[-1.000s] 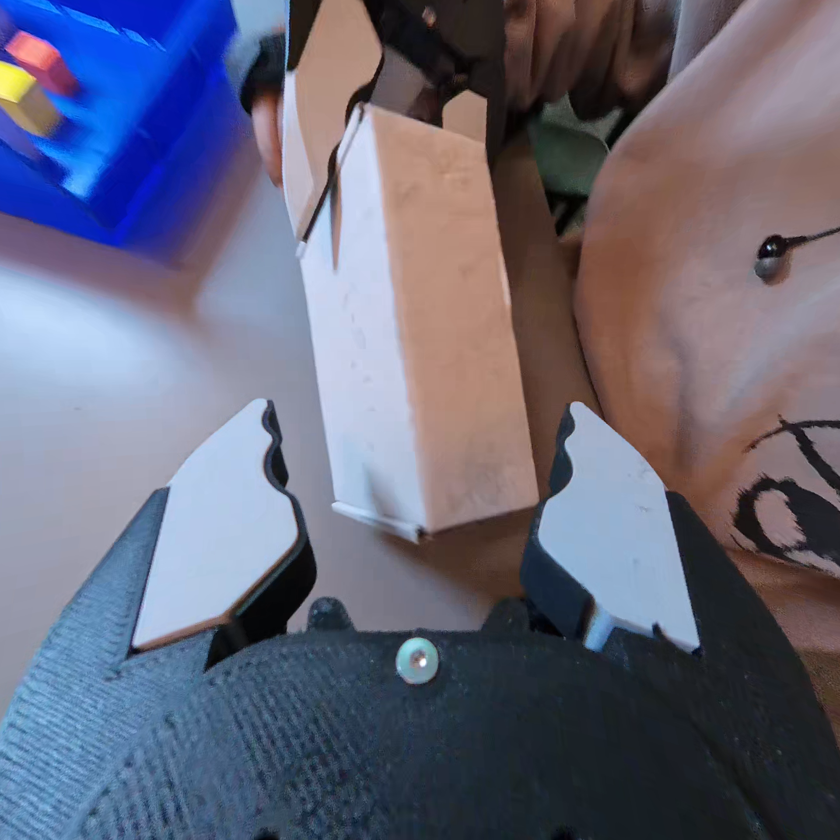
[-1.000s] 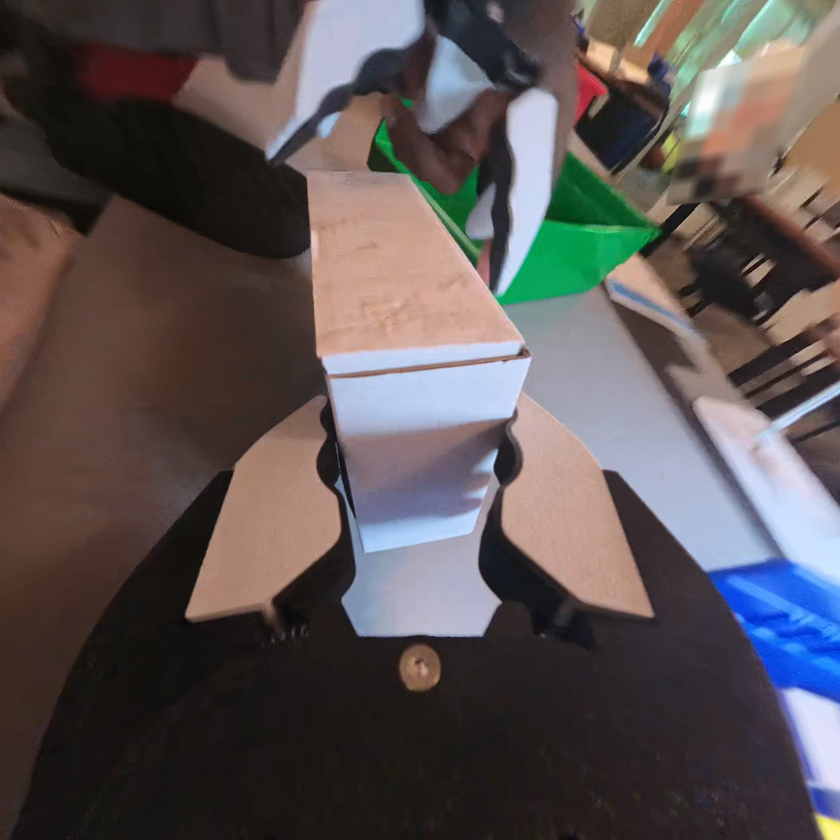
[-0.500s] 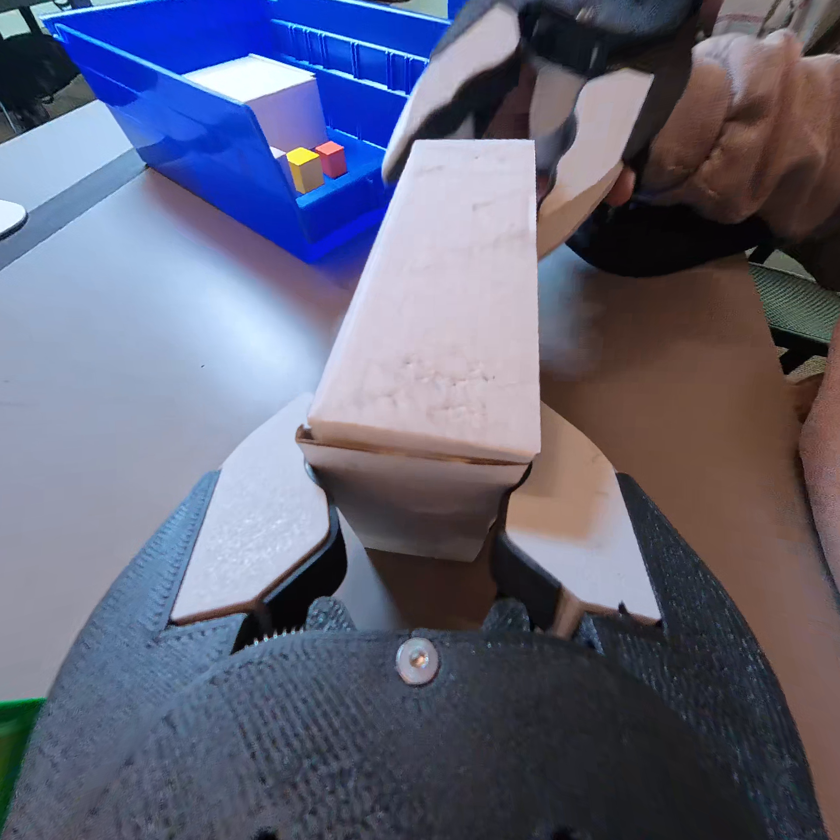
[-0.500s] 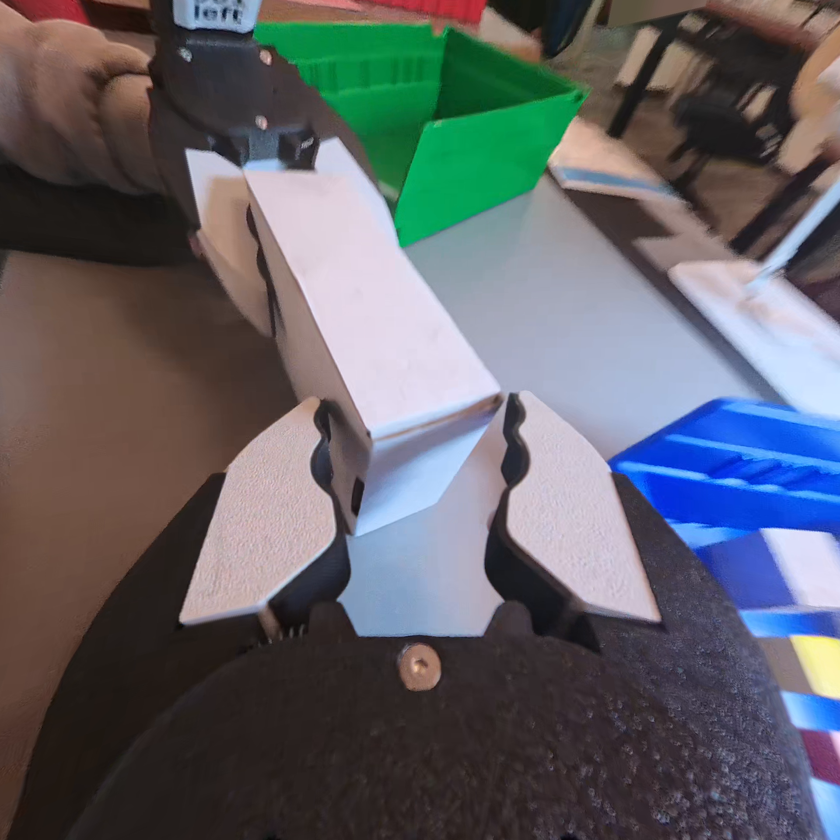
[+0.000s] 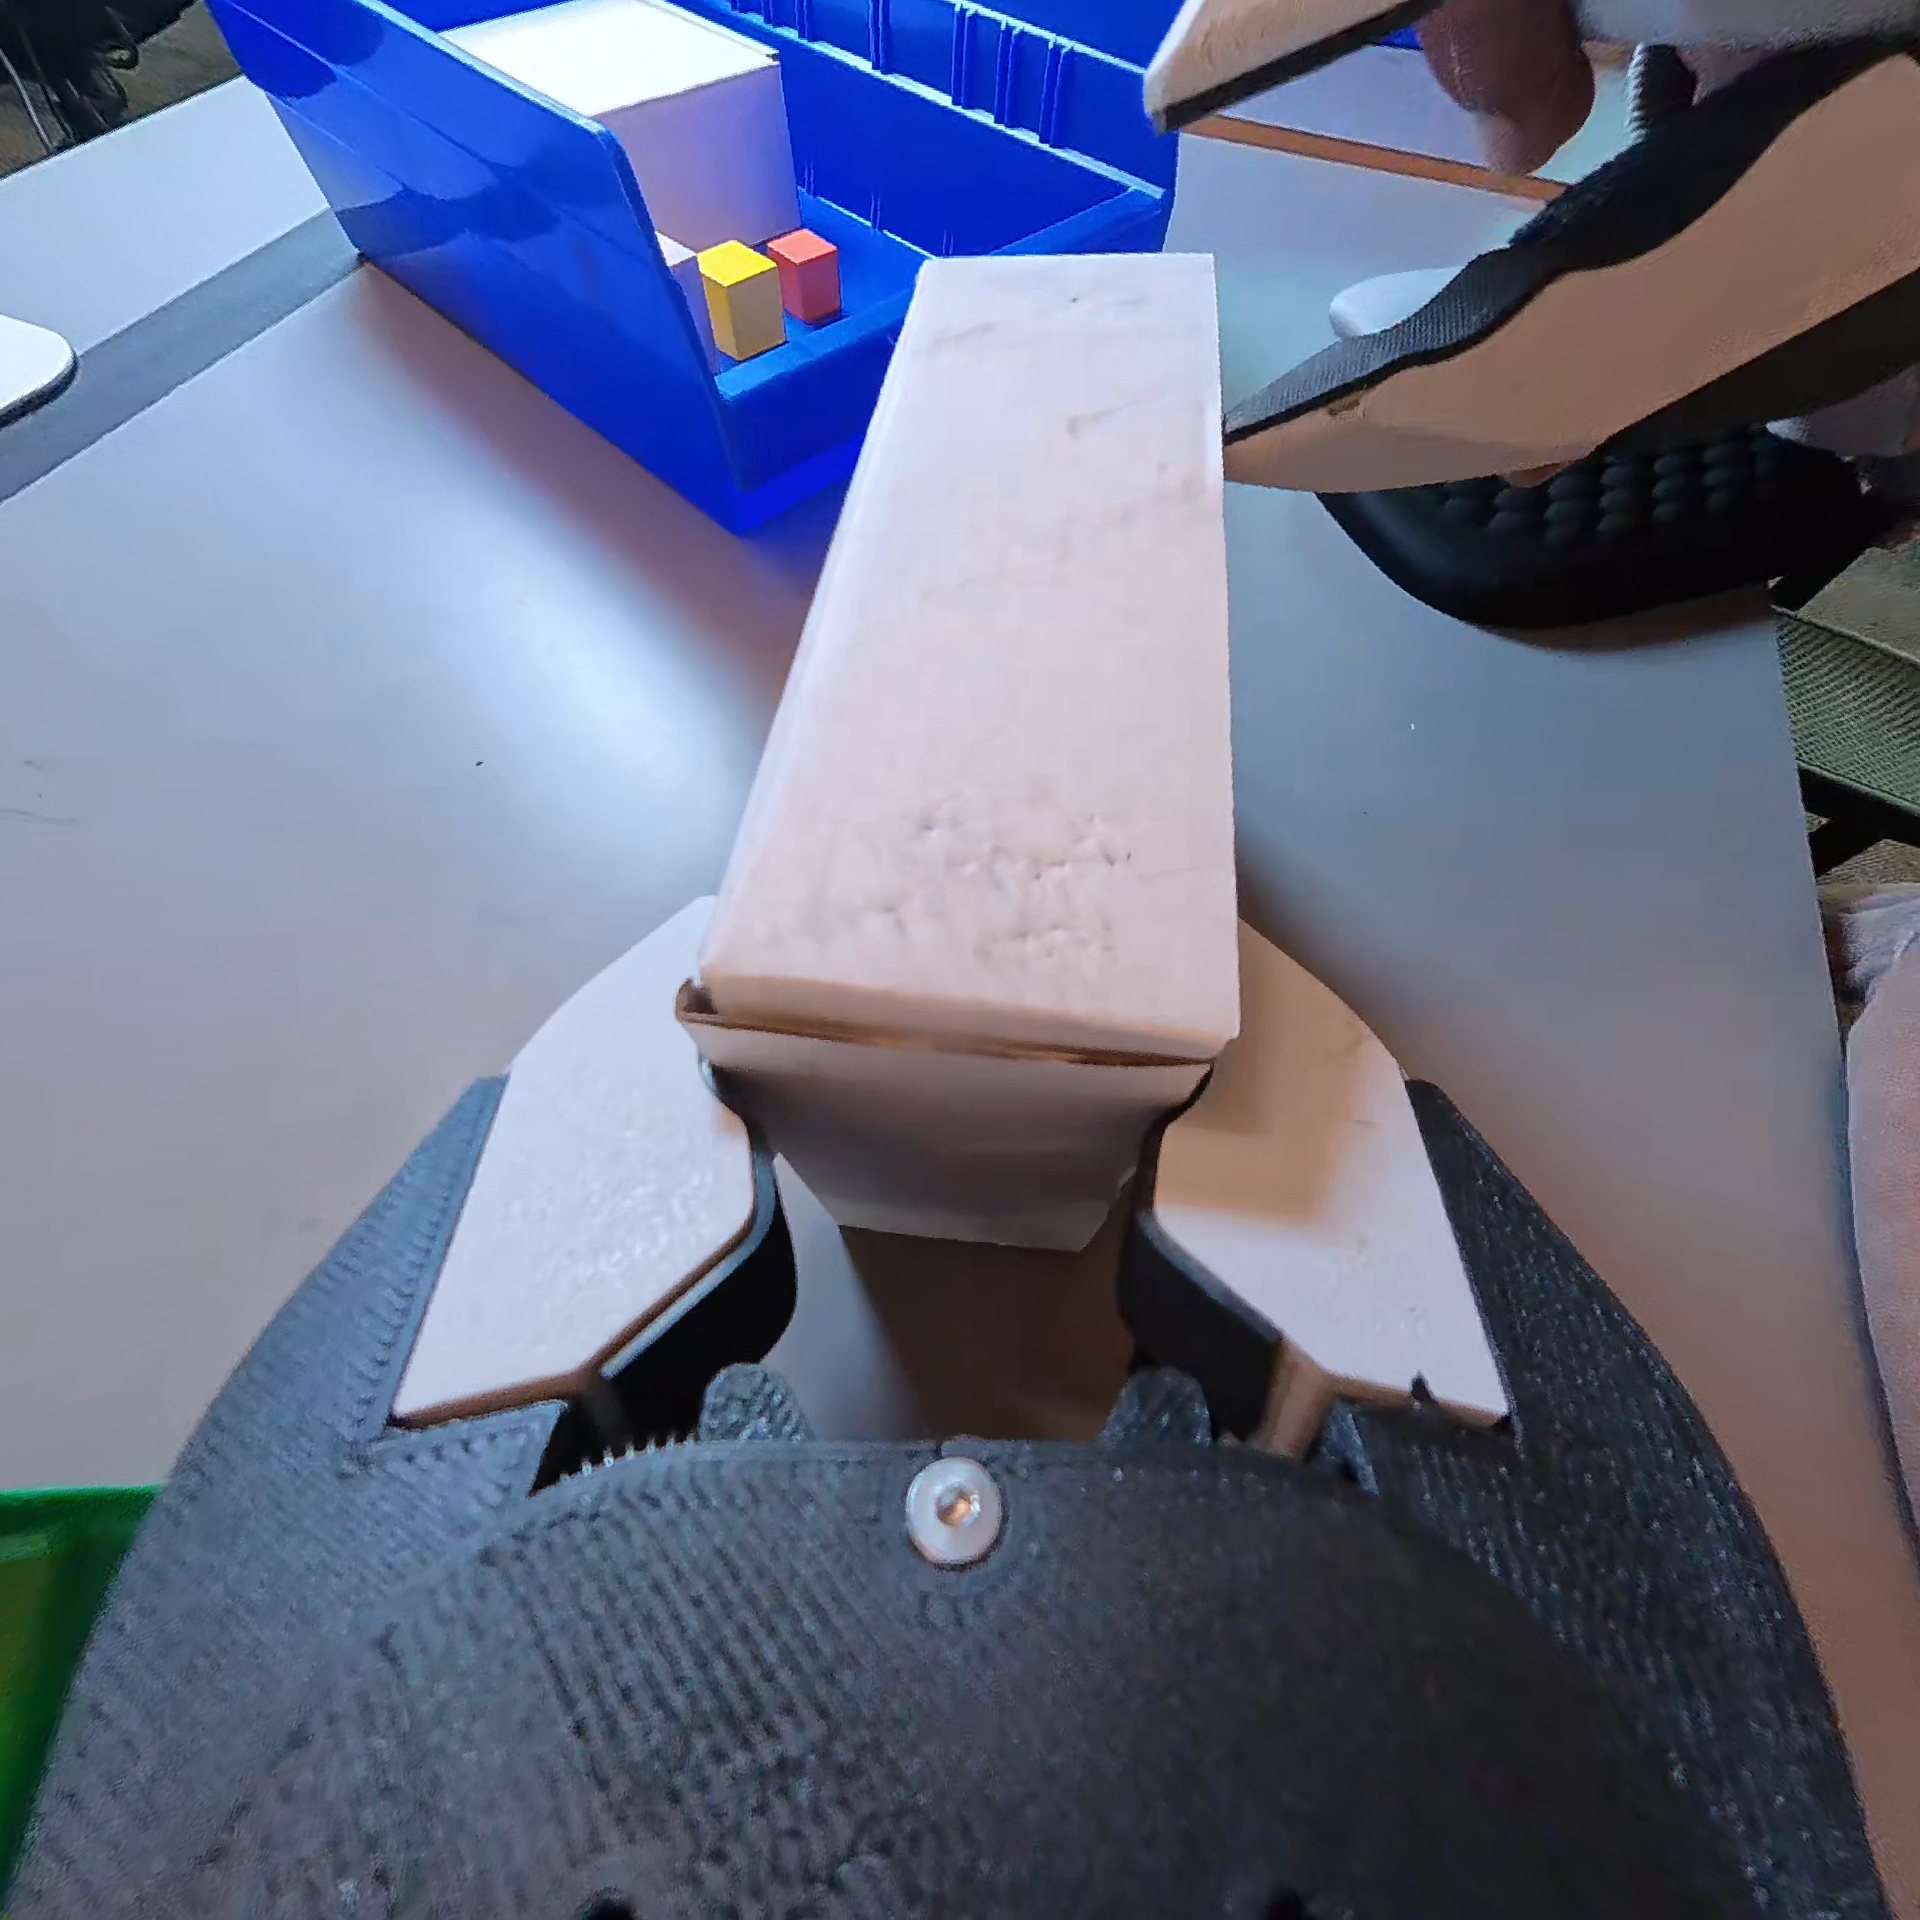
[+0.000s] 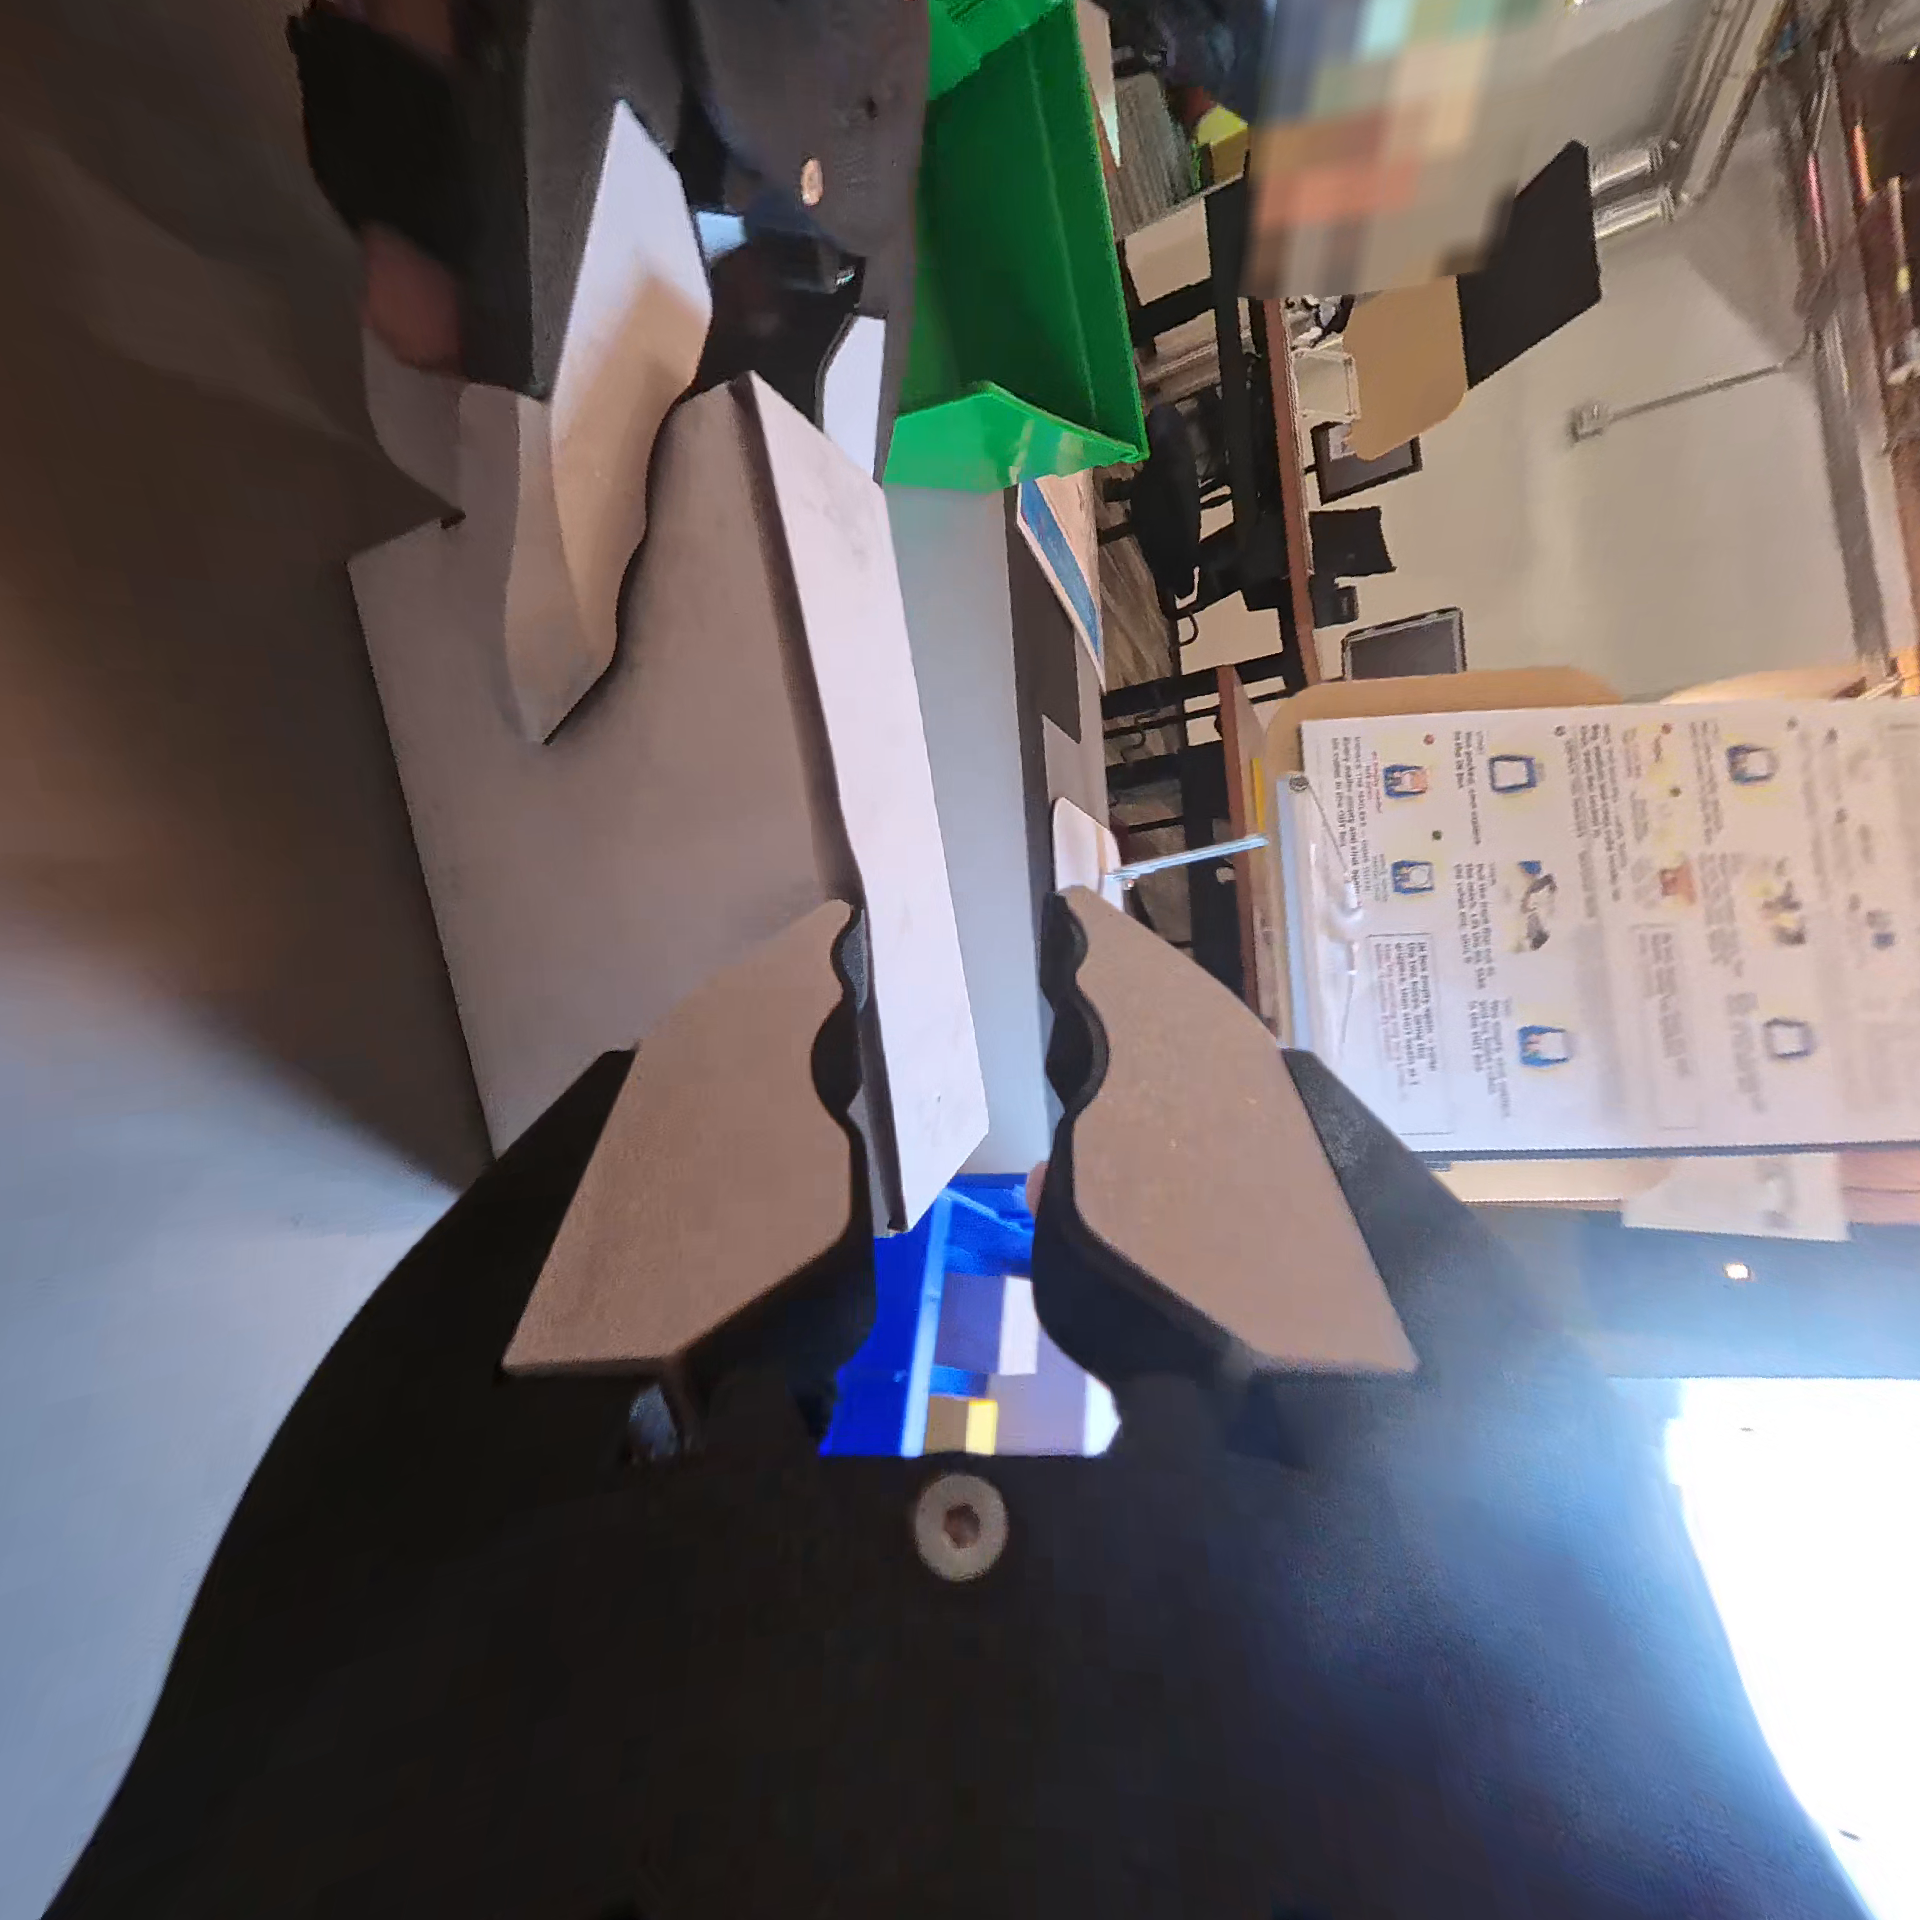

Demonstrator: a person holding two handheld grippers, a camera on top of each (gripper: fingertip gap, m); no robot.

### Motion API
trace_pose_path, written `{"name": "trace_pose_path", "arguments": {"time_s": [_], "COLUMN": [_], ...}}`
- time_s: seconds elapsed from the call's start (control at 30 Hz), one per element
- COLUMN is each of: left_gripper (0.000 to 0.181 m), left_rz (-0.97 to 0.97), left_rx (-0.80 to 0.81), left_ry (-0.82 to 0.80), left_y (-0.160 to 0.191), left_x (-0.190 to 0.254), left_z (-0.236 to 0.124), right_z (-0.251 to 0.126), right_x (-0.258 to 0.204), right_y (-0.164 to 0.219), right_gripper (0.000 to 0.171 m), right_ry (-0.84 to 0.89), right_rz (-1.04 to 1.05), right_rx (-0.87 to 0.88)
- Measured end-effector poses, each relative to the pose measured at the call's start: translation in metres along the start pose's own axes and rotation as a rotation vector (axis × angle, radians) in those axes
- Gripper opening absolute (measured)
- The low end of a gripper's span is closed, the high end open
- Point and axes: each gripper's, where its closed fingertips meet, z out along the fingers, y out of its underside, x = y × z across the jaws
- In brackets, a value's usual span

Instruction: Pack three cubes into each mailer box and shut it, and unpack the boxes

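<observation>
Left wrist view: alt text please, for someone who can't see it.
The left tool is clamped on the near end of a shut white mailer box above a grey table. Beyond it, a blue bin holds a yellow cube, a red cube and another white box; the right tool hangs open at upper right.

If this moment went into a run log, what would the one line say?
left gripper: shut on white box | right gripper: open at box's far end | blue bin: yellow cube, red cube
</observation>
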Motion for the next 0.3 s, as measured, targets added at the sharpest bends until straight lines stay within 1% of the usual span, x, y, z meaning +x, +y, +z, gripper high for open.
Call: {"name": "trace_pose_path", "arguments": {"time_s": [0.03, 0.2, 0.3], "left_gripper": [0.078, 0.078, 0.077], "left_rz": [-0.012, -0.087, -0.074], "left_rx": [-0.005, -0.014, -0.026], "left_ry": [0.002, 0.027, 0.022], "left_y": [0.000, 0.000, 0.001], "left_x": [0.000, 0.001, 0.003], "left_z": [0.000, -0.002, -0.002], "right_z": [0.000, 0.006, 0.011], "right_x": [0.000, 0.001, -0.001], "right_y": [0.000, -0.005, -0.009], "right_gripper": [0.030, 0.023, 0.020], "right_ry": [0.001, 0.025, 0.003], "right_rz": [-0.031, -0.177, -0.213], "right_rx": [-0.011, -0.047, -0.058]}}
